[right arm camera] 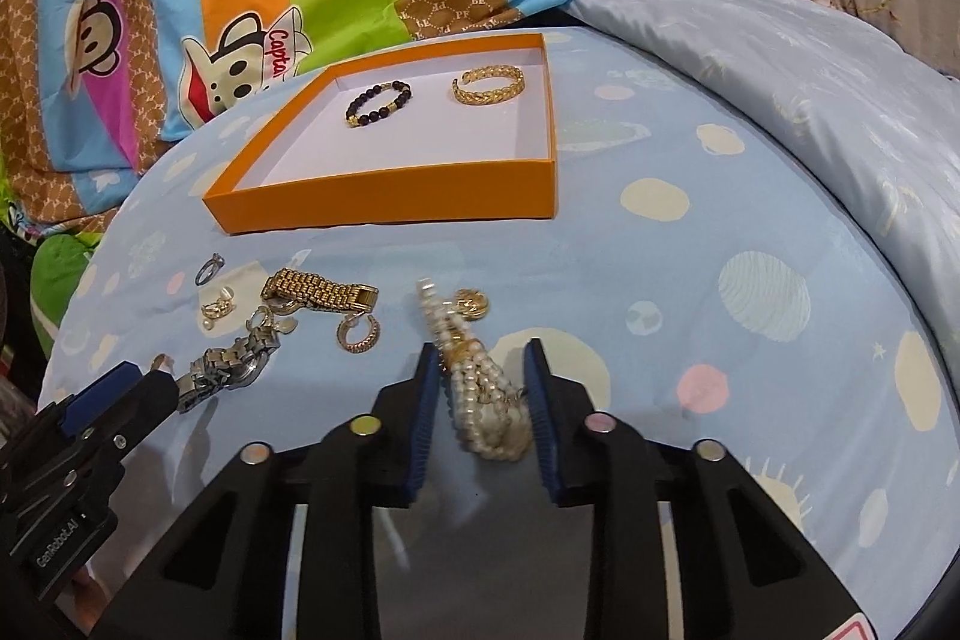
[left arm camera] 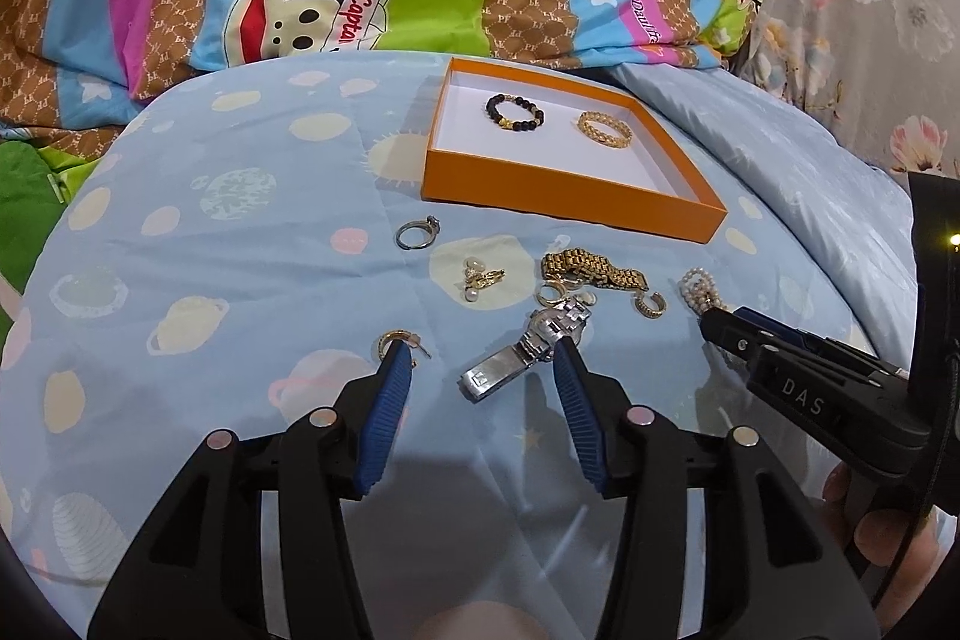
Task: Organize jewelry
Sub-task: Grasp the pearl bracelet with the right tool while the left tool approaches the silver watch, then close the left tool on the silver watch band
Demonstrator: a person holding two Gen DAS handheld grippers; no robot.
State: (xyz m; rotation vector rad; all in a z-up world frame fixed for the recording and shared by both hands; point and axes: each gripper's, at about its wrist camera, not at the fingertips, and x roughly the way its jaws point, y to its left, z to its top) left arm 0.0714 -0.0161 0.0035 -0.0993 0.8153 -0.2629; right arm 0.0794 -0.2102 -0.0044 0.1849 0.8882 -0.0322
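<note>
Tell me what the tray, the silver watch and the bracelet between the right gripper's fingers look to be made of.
Orange tray: likely matte cardboard, with flat thin walls and a white lining. Silver watch: probably polished steel, with shiny grey links. Pearl bracelet: glossy cream beads, real or imitation pearl unclear, with gold-coloured fittings. It lies between the open fingers of the right gripper.

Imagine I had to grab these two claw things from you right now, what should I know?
Left gripper: open, low over the silver watch, nothing held.
Right gripper: open, jaws either side of the pearl bracelet, not yet closed on it.
Done: bead bracelet and gold bangle lie in the orange box.
Left on the bedspread: watch, pearl bracelet, gold band, silver ring, hoop earrings and other small pieces.
</note>
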